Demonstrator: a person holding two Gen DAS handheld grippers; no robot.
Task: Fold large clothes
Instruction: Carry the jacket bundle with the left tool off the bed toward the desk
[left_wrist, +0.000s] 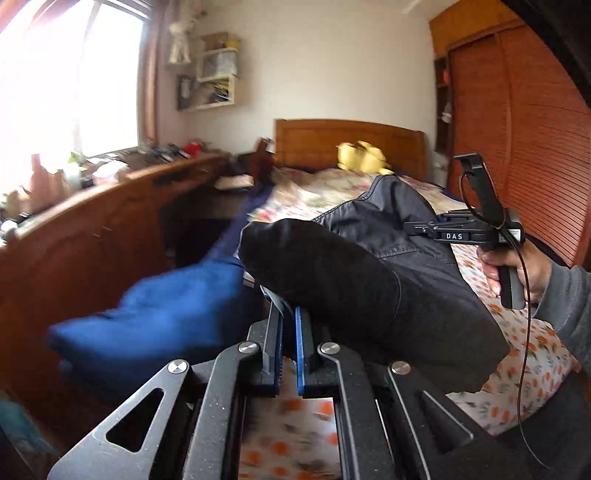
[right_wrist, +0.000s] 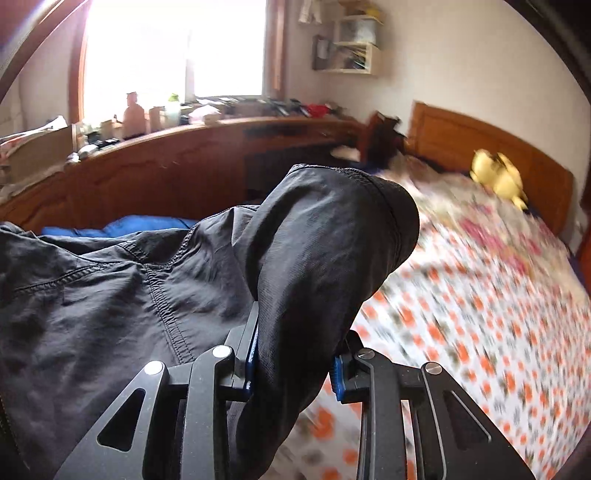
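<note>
Now my left gripper (left_wrist: 289, 332) is pinching a thin edge of the black jacket (left_wrist: 369, 266), jaws almost together. My right gripper (right_wrist: 295, 354) squeezes a thick bunch of it. The jacket hangs above the flowery bed (right_wrist: 480, 295). It looks light, floppy and slippery, so I'd grab seams and corners.

left tool (left_wrist: 290, 332): black metal linkage arms — round silver screws at the pivots, triangular cut-outs, blue pads on the fingers | right tool (right_wrist: 295, 354): same black frame, silver screws, blue pads; white "DAS" lettering on its body, thin black cable looping down | right hand (left_wrist: 517, 269) — grey sleeve (left_wrist: 569, 306)
</note>
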